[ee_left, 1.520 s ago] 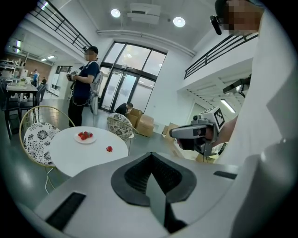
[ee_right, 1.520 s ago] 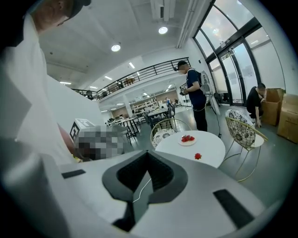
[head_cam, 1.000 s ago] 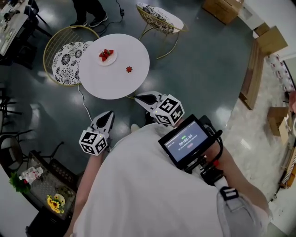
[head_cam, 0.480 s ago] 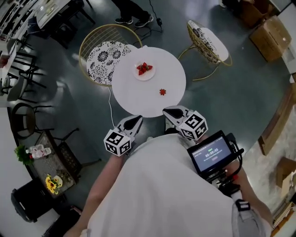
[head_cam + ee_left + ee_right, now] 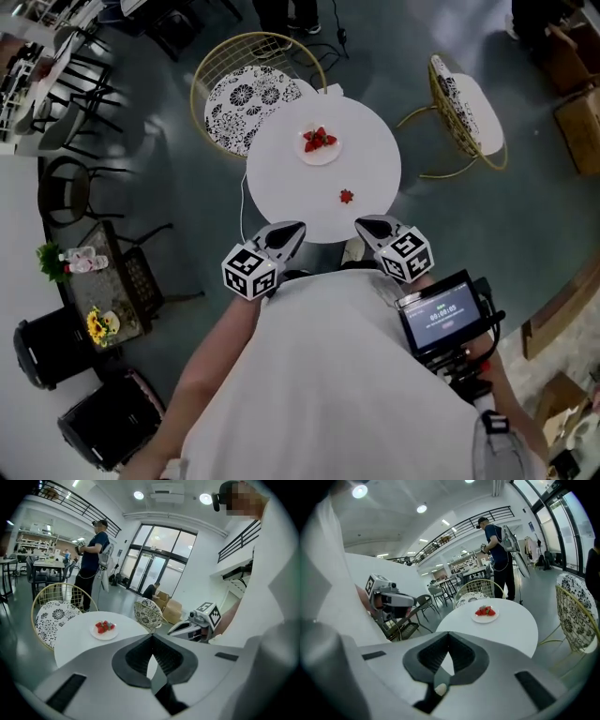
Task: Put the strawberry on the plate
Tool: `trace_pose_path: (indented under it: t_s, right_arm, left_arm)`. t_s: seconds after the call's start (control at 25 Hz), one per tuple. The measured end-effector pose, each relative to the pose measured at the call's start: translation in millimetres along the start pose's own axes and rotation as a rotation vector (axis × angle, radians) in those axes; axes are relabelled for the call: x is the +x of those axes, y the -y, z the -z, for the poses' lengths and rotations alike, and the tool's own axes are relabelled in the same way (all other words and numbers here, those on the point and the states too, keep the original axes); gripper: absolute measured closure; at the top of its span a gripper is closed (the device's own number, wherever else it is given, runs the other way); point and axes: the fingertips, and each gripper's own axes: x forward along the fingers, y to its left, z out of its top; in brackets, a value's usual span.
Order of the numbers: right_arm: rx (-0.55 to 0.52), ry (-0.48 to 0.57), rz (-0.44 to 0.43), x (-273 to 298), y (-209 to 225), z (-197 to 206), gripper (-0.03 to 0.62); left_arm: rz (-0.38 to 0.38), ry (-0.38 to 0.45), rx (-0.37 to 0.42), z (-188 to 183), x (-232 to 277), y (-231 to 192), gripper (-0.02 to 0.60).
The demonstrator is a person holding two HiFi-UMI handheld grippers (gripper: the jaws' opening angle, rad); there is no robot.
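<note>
A round white table (image 5: 281, 178) stands ahead of me. On its far side is a white plate (image 5: 320, 153) holding a few strawberries (image 5: 319, 140). One loose strawberry (image 5: 346, 196) lies on the near right of the tabletop. My left gripper (image 5: 298, 226) and right gripper (image 5: 360, 222) hover at the table's near edge, both shut and holding nothing. In the left gripper view the plate (image 5: 104, 633) shows beyond the left gripper (image 5: 151, 636). In the right gripper view the plate (image 5: 485, 617) lies past the right gripper (image 5: 449, 633). Neither gripper view shows the loose strawberry.
A gold wire chair (image 5: 251, 94) with a patterned cushion stands behind the table on the left, and another chair (image 5: 464, 103) to the right. A person (image 5: 96, 559) stands beyond the table. Dark chairs and a low stand with flowers (image 5: 98, 323) are on my left.
I have come closer to the table, which now sits centred just ahead of both grippers. Both grippers stay shut and keep their spacing.
</note>
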Motion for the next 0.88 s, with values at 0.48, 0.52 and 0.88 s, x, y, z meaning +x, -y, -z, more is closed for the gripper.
trace_pose_path:
  t_s: [0.48,0.52,0.88]
  right_arm:
    - [-0.065,-0.268,-0.003,34,44,47,0.592]
    - [-0.084,-0.286,-0.005,39,47,48,0.592]
    - [-0.168,-0.424,0.04,80,67,62,0.592]
  left_arm:
    - [-0.085,-0.046,-0.059,16,10,-2,0.578]
    - [-0.085,-0.048,-0.062,17,12,-4,0.578]
    - [-0.108,-0.082,-0.071,39,18,-26,0.578]
